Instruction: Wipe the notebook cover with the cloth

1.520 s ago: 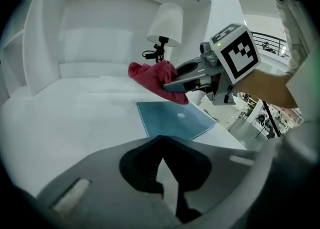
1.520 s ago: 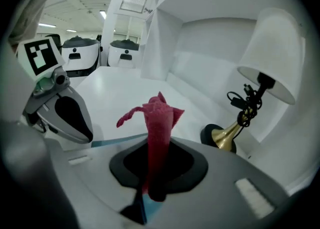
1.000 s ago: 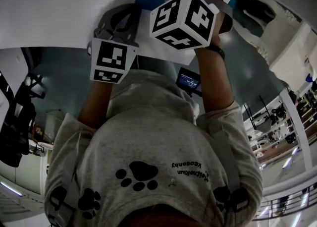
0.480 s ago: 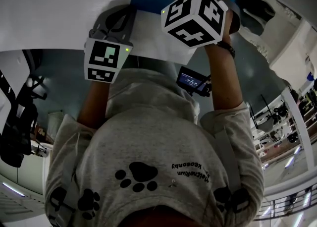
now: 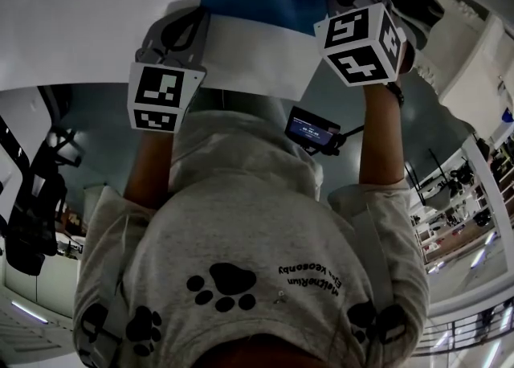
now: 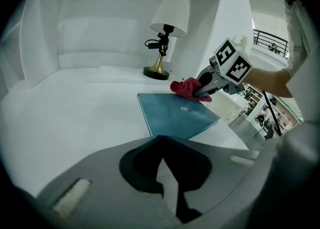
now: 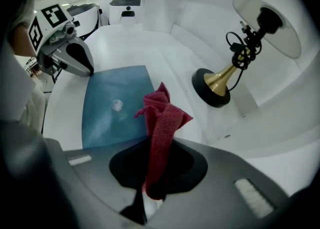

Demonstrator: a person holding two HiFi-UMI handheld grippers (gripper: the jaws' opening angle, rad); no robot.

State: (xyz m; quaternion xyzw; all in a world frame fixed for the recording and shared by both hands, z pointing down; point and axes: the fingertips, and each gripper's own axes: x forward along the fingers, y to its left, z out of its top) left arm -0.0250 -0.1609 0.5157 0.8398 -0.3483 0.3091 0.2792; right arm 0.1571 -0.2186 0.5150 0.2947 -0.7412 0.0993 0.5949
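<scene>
Your right gripper (image 7: 151, 190) is clamped on the red cloth (image 7: 162, 118) — it bunches up ahead of the jaws, over the lamp-side edge of the notebook (image 7: 117, 105). Your left gripper (image 6: 165, 183) has its jaws together with nothing in them, tip at the opposite corner of the notebook; can't tell if it touches. The notebook is blue, closed, and flat on the white table (image 6: 75, 108), with a pale spot (image 7: 117, 105) on the cover. The lamp (image 7: 235, 68) stands near — brass base, white shade.
</scene>
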